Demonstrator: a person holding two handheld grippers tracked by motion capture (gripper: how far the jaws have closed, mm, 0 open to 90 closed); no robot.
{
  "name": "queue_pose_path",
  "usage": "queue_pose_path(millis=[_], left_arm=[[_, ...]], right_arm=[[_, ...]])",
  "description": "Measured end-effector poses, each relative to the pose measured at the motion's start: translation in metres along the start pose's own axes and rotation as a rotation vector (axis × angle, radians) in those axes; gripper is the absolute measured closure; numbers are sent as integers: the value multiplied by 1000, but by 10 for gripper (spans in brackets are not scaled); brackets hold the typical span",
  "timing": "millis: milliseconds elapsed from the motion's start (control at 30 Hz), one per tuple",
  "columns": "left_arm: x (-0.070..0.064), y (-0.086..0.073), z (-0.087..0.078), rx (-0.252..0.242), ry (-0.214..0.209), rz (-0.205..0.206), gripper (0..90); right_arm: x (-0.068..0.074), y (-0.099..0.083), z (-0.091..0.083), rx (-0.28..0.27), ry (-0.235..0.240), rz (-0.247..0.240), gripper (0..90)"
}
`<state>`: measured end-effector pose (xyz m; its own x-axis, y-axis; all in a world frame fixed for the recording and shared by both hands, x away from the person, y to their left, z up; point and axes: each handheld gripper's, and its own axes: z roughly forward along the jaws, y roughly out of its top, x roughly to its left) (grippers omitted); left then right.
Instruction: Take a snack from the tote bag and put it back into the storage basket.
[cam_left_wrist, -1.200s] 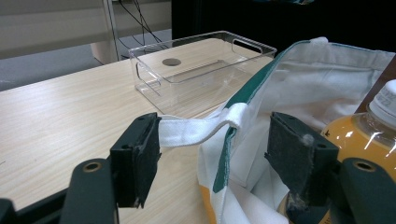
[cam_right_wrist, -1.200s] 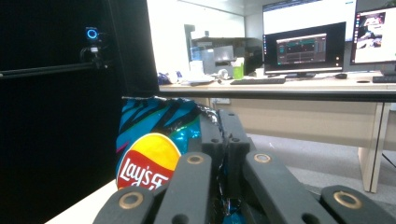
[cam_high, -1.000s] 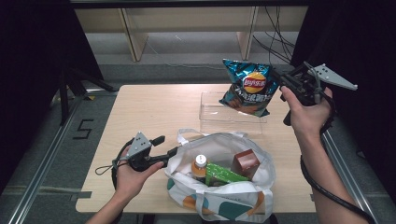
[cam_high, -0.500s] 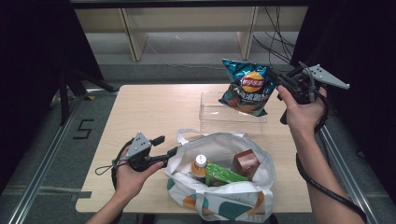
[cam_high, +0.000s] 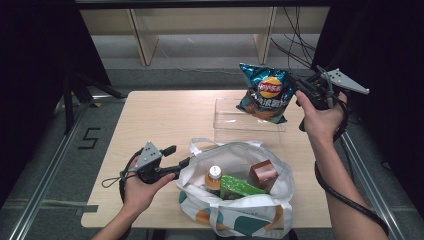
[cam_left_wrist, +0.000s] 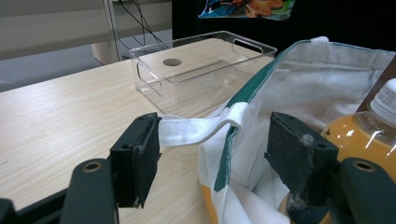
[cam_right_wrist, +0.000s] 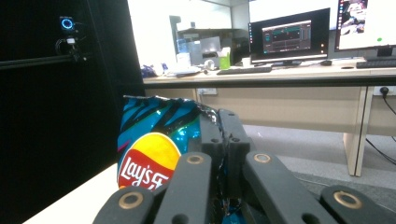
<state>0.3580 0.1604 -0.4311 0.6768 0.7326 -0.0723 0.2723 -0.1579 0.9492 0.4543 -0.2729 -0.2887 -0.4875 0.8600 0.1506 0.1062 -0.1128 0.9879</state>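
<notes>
- Right gripper (cam_high: 299, 89) raised above table's far right edge, jaws pressed together on edge of chip bag (cam_high: 265, 92); same pinch seen in right gripper view, bag (cam_right_wrist: 156, 140) clamped at its side seam.
- Right forearm coming in from bottom right, wrist bent, hand (cam_high: 320, 117) wrapped around the grip, grey plate on top pointing right.
- Chip bag hanging in air, tilted, lower end above far right part of clear plastic bin (cam_high: 247, 122); touching the bin or not: cannot tell.
- Left gripper (cam_high: 182, 162) low over table's near left, held roughly level, pointing right at tote bag (cam_high: 240, 220).
- Left gripper jaws spread wide, white handle strap (cam_left_wrist: 196, 130) of tote running between them and touching left pad; not pinched.
- Left hand (cam_high: 140, 187) gripping from below, forearm entering from bottom edge.
- Tote standing open at near edge of table (cam_high: 160, 115), holding orange drink bottle (cam_high: 214, 178), green pack (cam_high: 240, 187), brown box (cam_high: 262, 175).
</notes>
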Motion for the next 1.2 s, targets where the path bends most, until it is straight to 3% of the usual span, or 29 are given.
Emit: queue_pose_path(millis=[100,200,267,1200], left_arm=[[0,0,0,0,0,0,341],[0,0,0,-1,0,0,341],[0,0,0,-4,-2,0,341],[0,0,1,-3,-3,-1,341]], right_arm=[[-1,-1,2,5,-2,4,900],[-5,-3,3,2,1,-26,900],[-3,-3,6,-7,-8,4,900],[-16,-16,22,25,-41,25,900]])
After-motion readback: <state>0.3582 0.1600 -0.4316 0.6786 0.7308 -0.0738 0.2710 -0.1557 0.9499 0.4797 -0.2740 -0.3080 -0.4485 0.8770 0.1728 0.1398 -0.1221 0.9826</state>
